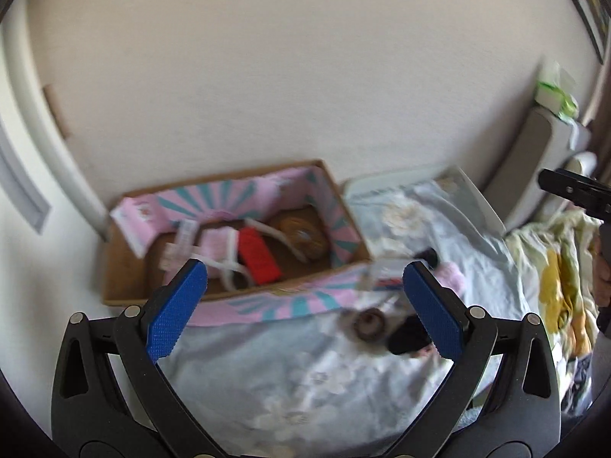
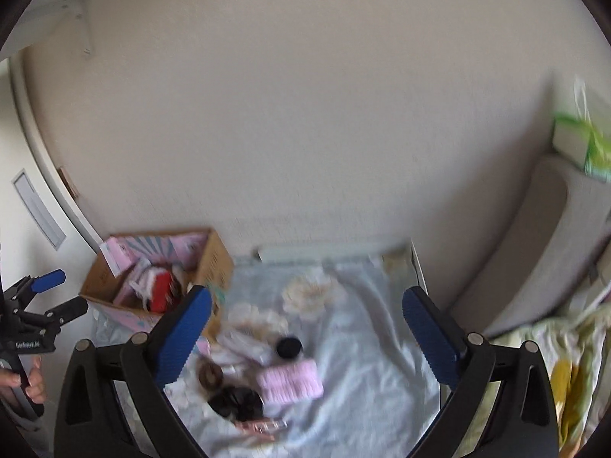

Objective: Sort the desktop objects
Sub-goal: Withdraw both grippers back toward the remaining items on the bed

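A cardboard box (image 1: 126,286) with a pink and teal lining stands at the back left of a pale cloth-covered surface (image 1: 286,374); it also shows in the right wrist view (image 2: 217,259). Inside lie a red item (image 1: 257,253), white and pink items and a brown round item (image 1: 303,236). On the cloth lie a pink fuzzy item (image 2: 290,379), a black round lid (image 2: 289,347), a brown scrunchie (image 2: 210,374) and a black scrunchie (image 2: 235,402). My left gripper (image 1: 303,305) is open and empty near the box front. My right gripper (image 2: 305,332) is open and empty above the loose items.
A plain wall rises right behind the box and cloth. A grey cushion (image 2: 534,236) with a green and white pack (image 2: 584,145) on top stands at the right. A yellow-patterned blanket (image 2: 565,374) lies at the right edge.
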A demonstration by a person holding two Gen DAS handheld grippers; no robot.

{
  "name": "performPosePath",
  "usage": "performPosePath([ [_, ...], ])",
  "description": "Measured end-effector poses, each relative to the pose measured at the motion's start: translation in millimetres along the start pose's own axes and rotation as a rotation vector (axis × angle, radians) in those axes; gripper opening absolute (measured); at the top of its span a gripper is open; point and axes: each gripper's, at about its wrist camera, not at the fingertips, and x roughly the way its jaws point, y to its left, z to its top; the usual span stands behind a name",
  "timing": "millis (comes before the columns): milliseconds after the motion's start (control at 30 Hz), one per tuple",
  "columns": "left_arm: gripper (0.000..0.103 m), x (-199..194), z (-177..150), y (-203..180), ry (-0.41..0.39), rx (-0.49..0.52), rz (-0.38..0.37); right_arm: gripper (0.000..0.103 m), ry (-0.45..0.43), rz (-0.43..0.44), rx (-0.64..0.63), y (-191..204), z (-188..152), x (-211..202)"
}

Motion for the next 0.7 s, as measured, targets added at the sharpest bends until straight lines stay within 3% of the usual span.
performPosePath([
  [100,0.102,17.7,-13.4,-29.3,0.048,0.021,-0.051,0.100,0.057,-0.034,0.013,-14.0,-18.6,12.1],
  [233,0.102,44.6,-32.8,-57.9,0.118,0.022,-0.101,0.100,0.142,-0.082,-0.062,-15.5,-38.6,33.2],
  [433,0.102,83.4,-66.9,-83.3,0.217,-0.001,-0.119,0.100,0.280,0.025,-0.121,-9.7,-64.0,74.0],
  [700,0.102,112.9,-87.6,-95.4,0.247,0.023,-0.093,0.100,0.397,0.074,-0.163,2.2,-92.3,124.8],
])
